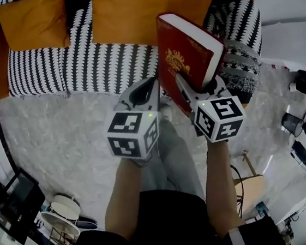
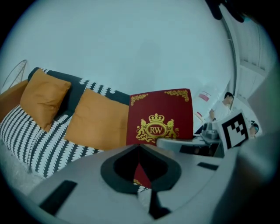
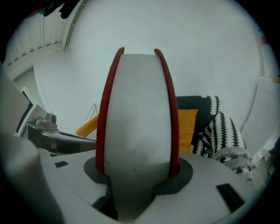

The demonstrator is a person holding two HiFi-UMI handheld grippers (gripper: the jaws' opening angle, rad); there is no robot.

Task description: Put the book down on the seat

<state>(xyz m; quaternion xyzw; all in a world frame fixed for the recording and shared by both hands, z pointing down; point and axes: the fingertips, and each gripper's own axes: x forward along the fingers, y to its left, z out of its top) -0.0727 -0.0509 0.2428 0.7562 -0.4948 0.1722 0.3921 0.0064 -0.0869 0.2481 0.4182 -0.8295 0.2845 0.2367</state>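
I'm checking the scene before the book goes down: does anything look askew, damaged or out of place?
Nothing looks damaged or spilled. The only thing askew is the red book, which is tilted in the air, clamped in the right gripper and not yet on the sofa seat.

Orange cushions [image 1: 129, 12], grey floor [image 1: 62, 140] — perhaps a wooden stool [image 1: 251, 190].

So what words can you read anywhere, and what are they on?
"RW": gold letters inside the crest on the red book's cover, seen in the left gripper view.
The same crest in the head view: too blurred to read.
The cubes on the claws: only black and white square patterns, no letters or numbers.
Nothing else has readable writing.
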